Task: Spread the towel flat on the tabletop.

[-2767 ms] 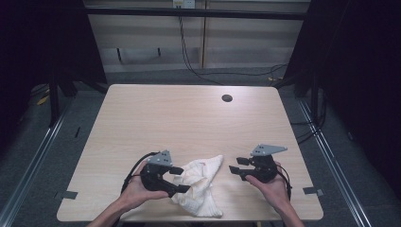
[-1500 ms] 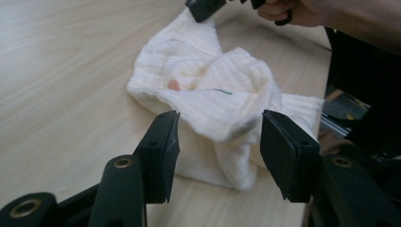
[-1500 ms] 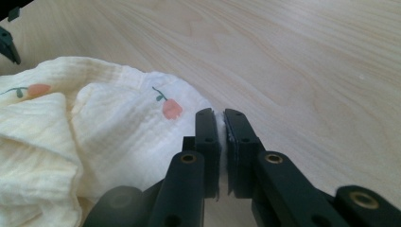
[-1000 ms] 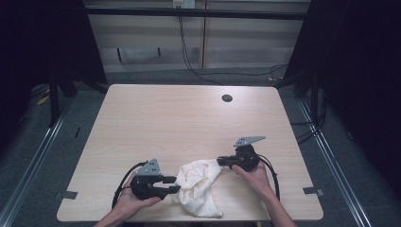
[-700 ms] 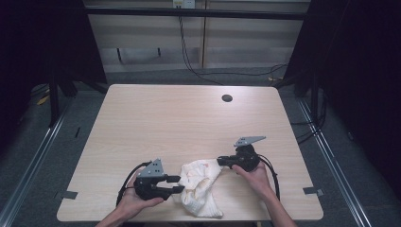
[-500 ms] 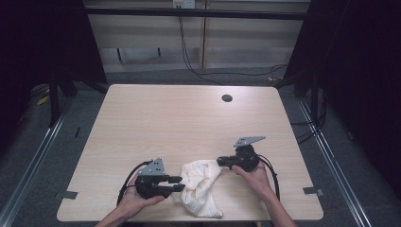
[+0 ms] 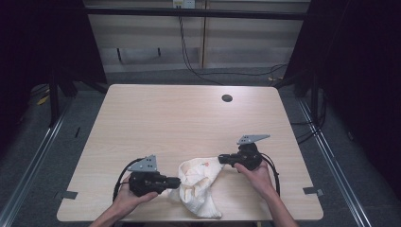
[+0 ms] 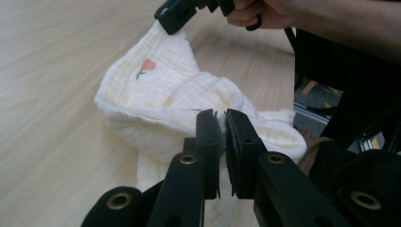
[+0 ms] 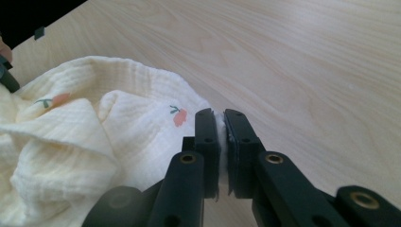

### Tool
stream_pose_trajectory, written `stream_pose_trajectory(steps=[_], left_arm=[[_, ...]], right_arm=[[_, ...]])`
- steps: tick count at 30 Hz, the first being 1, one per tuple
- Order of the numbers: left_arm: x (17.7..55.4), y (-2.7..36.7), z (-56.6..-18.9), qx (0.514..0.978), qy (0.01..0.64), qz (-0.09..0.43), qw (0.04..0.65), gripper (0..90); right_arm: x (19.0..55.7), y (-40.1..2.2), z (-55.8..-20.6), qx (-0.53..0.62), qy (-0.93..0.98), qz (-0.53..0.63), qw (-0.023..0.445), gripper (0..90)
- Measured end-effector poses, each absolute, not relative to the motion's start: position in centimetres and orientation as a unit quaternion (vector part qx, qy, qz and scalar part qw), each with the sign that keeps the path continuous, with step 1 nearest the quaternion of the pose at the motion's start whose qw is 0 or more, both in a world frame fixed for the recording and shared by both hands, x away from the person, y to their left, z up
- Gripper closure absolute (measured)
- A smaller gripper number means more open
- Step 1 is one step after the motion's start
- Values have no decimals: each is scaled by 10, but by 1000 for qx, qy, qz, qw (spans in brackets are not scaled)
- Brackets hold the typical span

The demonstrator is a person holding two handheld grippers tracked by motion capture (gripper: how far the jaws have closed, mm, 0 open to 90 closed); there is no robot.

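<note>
A crumpled cream cloth with small flower prints lies at the near edge of the table, between the person's two hands. The right tool has its jaws pressed together on the cloth's far right corner, a sliver of fabric showing between them in the right gripper view. The left tool has just been closing, and its jaws now pinch a fold on the cloth's left side. Gripping two opposite edges like this likely readies the cloth to be pulled apart and spread flat.
</note>
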State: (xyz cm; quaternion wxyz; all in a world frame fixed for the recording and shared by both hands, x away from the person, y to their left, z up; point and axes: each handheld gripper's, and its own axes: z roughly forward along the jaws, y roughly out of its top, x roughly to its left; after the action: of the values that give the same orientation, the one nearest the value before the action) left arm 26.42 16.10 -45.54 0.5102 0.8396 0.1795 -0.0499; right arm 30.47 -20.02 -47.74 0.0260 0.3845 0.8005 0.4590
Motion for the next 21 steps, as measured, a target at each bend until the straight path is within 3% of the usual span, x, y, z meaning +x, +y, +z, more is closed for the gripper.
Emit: stream_pose_trajectory(steps=[21], left_arm=[[282, 195, -431, 809, 230, -17, 541, 880]], right_arm=[[300, -211, -436, 373, 777, 504, 57, 849]])
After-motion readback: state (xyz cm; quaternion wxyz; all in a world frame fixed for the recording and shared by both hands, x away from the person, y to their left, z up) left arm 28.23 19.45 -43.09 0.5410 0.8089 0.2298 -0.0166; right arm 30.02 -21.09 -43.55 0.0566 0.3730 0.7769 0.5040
